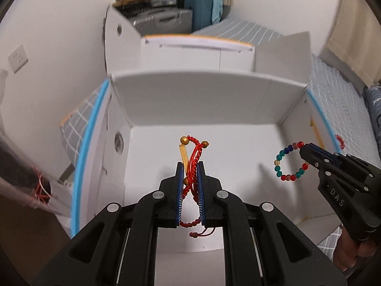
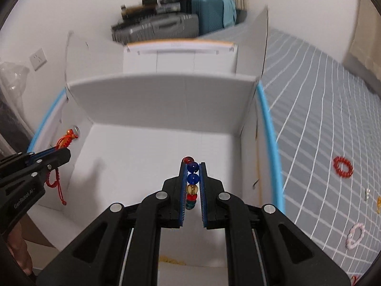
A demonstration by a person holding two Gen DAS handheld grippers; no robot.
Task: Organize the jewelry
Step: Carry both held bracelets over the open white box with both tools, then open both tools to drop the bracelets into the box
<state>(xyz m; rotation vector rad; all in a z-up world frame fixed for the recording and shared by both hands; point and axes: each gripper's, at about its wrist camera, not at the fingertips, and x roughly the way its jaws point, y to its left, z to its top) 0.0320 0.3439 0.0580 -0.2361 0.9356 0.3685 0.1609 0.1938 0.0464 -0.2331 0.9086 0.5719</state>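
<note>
Support surface is a bed with a grey sheet, white grid lines (image 2: 321, 109). Sitting directly on it: open white box with blue edge trim (image 2: 270, 128), floor bare white. Loose on the sheet right of the box: red bead ring (image 2: 343, 166), pale pink bead ring (image 2: 355, 235), small silver piece (image 2: 366, 193), orange bit (image 2: 378, 203) at frame edge, too small to identify. Another white box with orange rim (image 2: 181, 54) behind the first

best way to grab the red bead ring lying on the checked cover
The red bead ring lies flat on the checked cover, beside the white box. Come straight down from above and pinch one side of the loop, one finger inside the hole, one outside. Both grippers are full now.
</note>
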